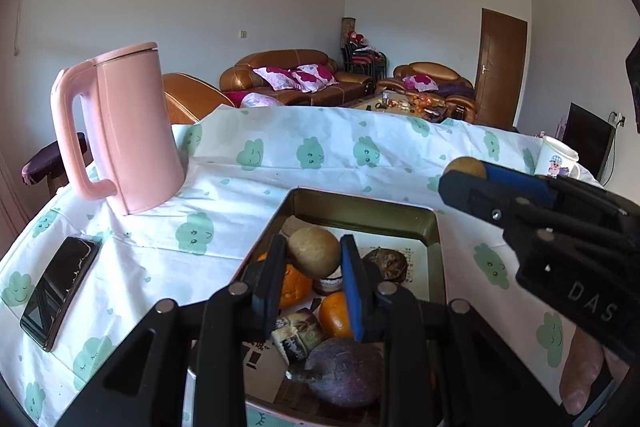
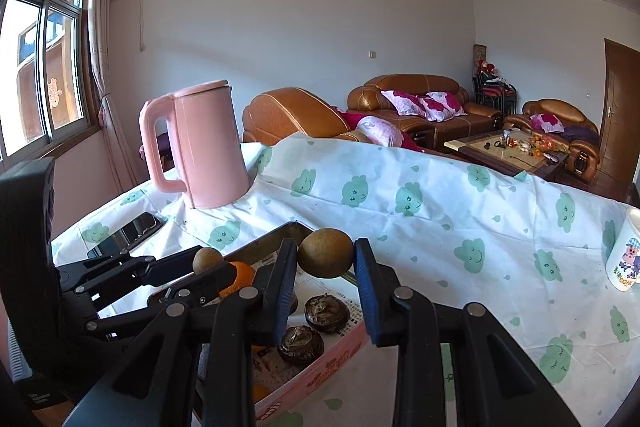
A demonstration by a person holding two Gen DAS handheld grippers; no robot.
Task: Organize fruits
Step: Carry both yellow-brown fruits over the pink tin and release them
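My left gripper [image 1: 314, 259] is shut on a round brown fruit [image 1: 314, 251] and holds it above the metal tin [image 1: 360, 207]. In the tin lie oranges [image 1: 336, 313], a purple fruit [image 1: 344, 371] and a dark wrinkled fruit [image 1: 386, 263]. My right gripper [image 2: 325, 259] is shut on another round brown fruit [image 2: 325, 253] over the tin's right part [image 2: 320, 363]. The right gripper also shows in the left wrist view [image 1: 466, 175], with its fruit [image 1: 464, 167]. The left gripper shows in the right wrist view [image 2: 210, 267].
A pink kettle [image 1: 128, 131] stands at the back left of the cloth-covered table [image 1: 312, 155]. A black phone [image 1: 60, 291] lies at the left. A white printed mug [image 2: 628, 255] stands at the right. Sofas and a coffee table are behind.
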